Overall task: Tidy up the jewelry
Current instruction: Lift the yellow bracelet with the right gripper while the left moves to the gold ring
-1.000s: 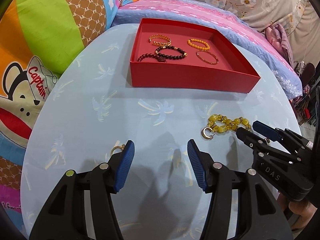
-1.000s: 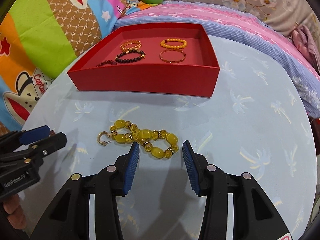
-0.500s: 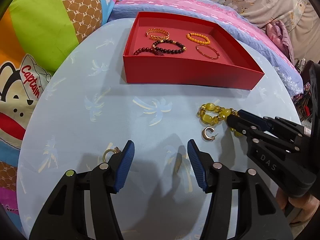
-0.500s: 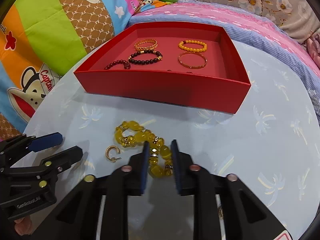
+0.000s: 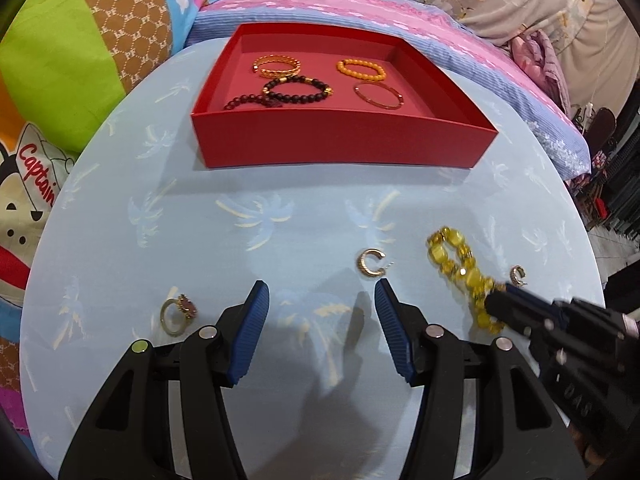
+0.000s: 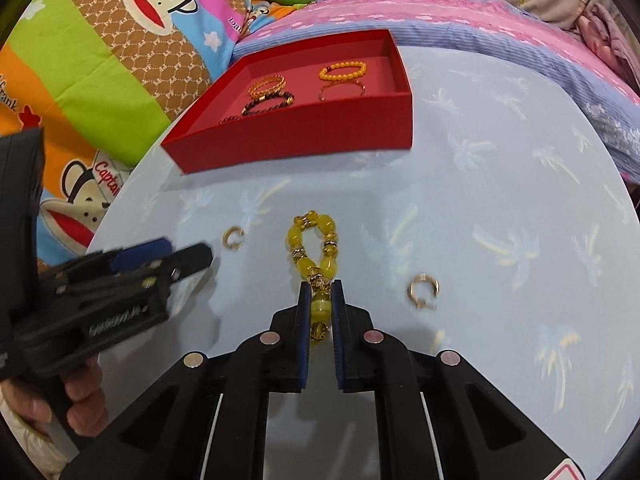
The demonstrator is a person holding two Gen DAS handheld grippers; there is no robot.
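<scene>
Pale blue palm-print tablecloth (image 5: pixel 120 216), red tray (image 5: pixel 340 148) at far edge. Right gripper (image 6: pixel 320 304) clamped on yellow bead bracelet (image 6: pixel 314 248), mid-pickup. Left gripper (image 5: pixel 322 320) wide open, holding nothing. Next, probably: lift clear, carry over tray wall, release beside other bracelets.

Both cameras ride low over the round worktop (image 5: pixel 120 208), each looking forward along its own jaws toward the far edge, where the red tray (image 5: pixel 340 148) sits. The left view faces the tray nearly square-on; the right view stands closer to the worktop's right edge and sees it angled leftward. They share the tray, the worktop's middle — and each other's gripper.
</scene>
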